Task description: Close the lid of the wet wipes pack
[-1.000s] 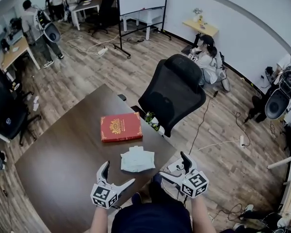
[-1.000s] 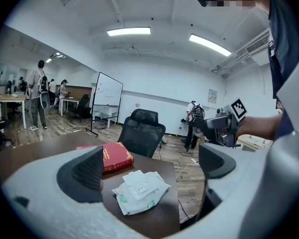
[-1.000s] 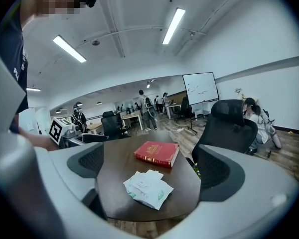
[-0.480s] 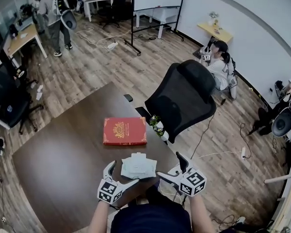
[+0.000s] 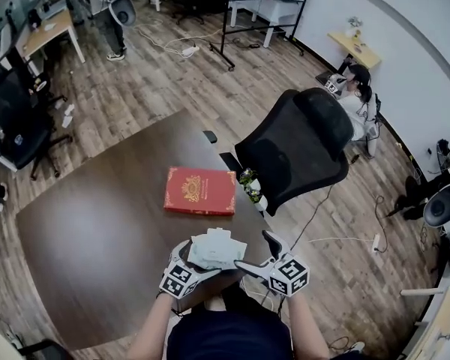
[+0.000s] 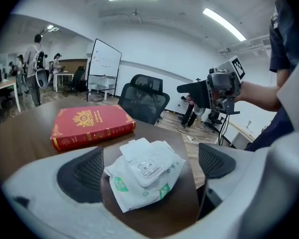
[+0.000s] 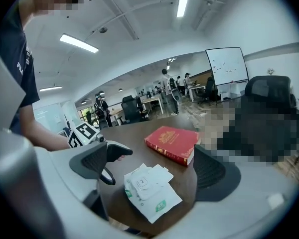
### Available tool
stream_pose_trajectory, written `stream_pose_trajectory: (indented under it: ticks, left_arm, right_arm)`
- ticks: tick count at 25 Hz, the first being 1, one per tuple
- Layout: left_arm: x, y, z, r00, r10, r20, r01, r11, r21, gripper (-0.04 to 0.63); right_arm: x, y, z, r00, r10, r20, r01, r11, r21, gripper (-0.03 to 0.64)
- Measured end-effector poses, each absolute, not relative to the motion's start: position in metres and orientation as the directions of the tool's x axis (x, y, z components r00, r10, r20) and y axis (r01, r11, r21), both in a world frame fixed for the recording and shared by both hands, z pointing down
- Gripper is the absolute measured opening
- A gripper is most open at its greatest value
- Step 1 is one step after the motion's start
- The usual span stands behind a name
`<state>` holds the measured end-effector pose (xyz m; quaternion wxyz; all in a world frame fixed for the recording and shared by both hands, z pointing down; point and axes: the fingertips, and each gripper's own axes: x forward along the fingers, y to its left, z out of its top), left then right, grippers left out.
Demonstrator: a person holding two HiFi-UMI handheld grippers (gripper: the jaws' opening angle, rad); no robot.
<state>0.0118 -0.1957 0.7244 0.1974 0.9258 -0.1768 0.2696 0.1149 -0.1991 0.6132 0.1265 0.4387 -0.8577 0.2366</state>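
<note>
The wet wipes pack point(image 5: 216, 250) lies white and crumpled near the front edge of the dark table point(image 5: 97, 231). A white flap point(image 6: 133, 148) sticks out at its far side, behind the plastic lid piece point(image 6: 150, 166). My left gripper point(image 5: 195, 261) is low at the pack's left, open, and the pack point(image 6: 144, 178) sits between its pads point(image 6: 82, 176) without touching them. My right gripper point(image 5: 256, 252) is at the pack's right; its jaws are closing but still wide, with nothing pressed between them. In the right gripper view the pack point(image 7: 149, 190) lies just ahead.
A red book point(image 5: 200, 190) lies on the table beyond the pack. A black office chair point(image 5: 300, 152) and a small plant point(image 5: 248, 178) stand at the table's right edge. The table's front edge is right under my grippers. People and desks are far back.
Both grippers have come down and forward to either side of the pack. The left one now reaches its left edge. The pack and the book have not moved.
</note>
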Motion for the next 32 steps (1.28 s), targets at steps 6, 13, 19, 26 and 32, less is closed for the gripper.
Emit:
stream_pose_trajectory:
  ticks: [6, 13, 19, 26, 32]
  left_arm:
    - [0.022, -0.192, 0.764, 0.745, -0.185, 0.641, -0.422, -0.875, 0.238, 0.583]
    - [0.032, -0.182, 0.794, 0.69, -0.13, 0.712, -0.389, -0.896, 0.214, 0.577]
    - [0.03, -0.179, 0.815, 0.655, -0.126, 0.745, -0.404, -0.892, 0.204, 0.568]
    - [0.03, -0.18, 0.826, 0.639, -0.134, 0.758, -0.426, -0.882, 0.204, 0.554]
    - [0.032, -0.181, 0.828, 0.635, -0.148, 0.759, -0.438, -0.877, 0.195, 0.552]
  right_arm:
    - [0.102, -0.209, 0.637, -0.629, -0.644, 0.436, -0.778, 0.526, -0.344, 0.548]
    - [0.096, -0.219, 0.664, -0.671, -0.576, 0.467, -0.741, 0.544, -0.394, 0.517]
    - [0.089, -0.224, 0.695, -0.722, -0.488, 0.491, -0.691, 0.549, -0.47, 0.501]
    - [0.077, -0.229, 0.749, -0.767, -0.342, 0.543, -0.632, 0.548, -0.548, 0.471]
    - [0.078, -0.242, 0.774, -0.784, -0.289, 0.55, -0.613, 0.507, -0.607, 0.49]
